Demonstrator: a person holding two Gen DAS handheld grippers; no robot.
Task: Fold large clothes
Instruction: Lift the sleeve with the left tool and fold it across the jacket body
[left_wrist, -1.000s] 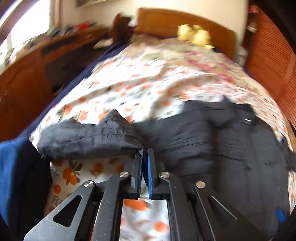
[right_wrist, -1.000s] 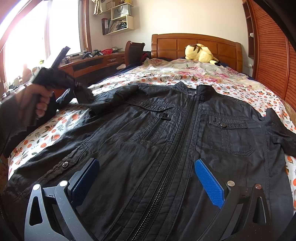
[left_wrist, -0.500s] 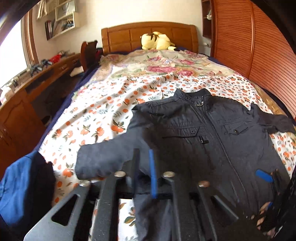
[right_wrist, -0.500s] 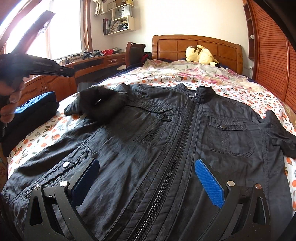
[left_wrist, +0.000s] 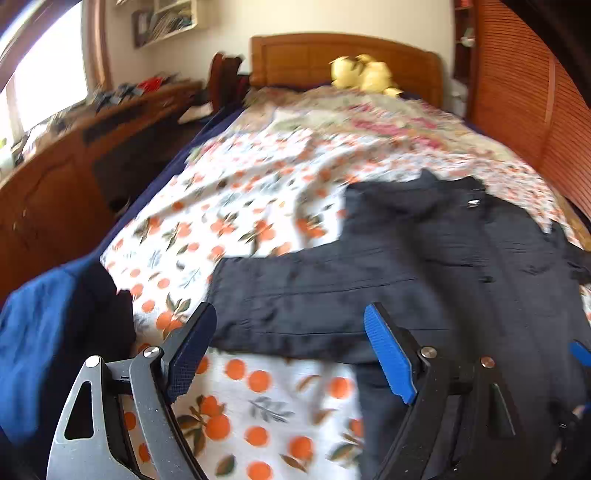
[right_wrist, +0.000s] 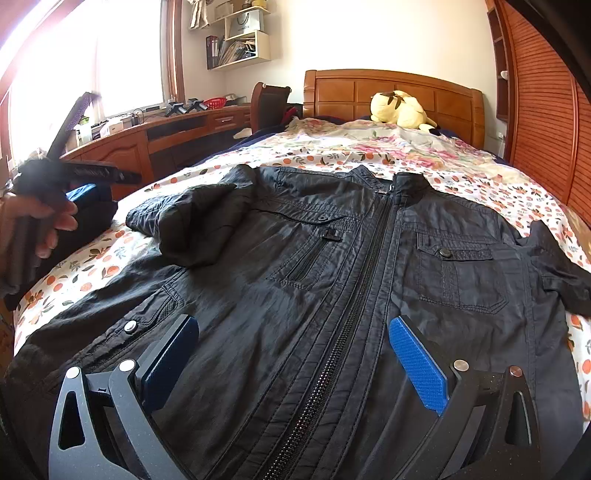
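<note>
A black jacket (right_wrist: 332, 280) lies front-up and zipped on a bed (right_wrist: 480, 177) covered with an orange-and-leaf print sheet, filling the middle and lower part of the right wrist view; its collar points toward the wooden headboard (right_wrist: 391, 92) at the top of the frame, where a yellow plush toy (right_wrist: 399, 110) rests; the sleeve (right_wrist: 192, 221) at middle left of that view is folded in over the chest, while the other sleeve lies out toward the right edge; the right gripper (right_wrist: 291, 365) sits low in the frame above the jacket's lower front, its jaws spread wide with the zip running between them and nothing pinched; at the left edge of the same view a hand (right_wrist: 40, 225) holds the left gripper, beside a blue bag (right_wrist: 88, 195); in the blurred left wrist view the left gripper (left_wrist: 291, 354) occupies the bottom of the frame, jaws spread apart and holding nothing, with the end of the sleeve (left_wrist: 295, 295) lying across the sheet just beyond its blue fingertips (left_wrist: 388, 354); the jacket (left_wrist: 461, 266) fills the right half of that frame; a wooden desk (right_wrist: 155, 144) runs along the left side, under the bright window
</note>
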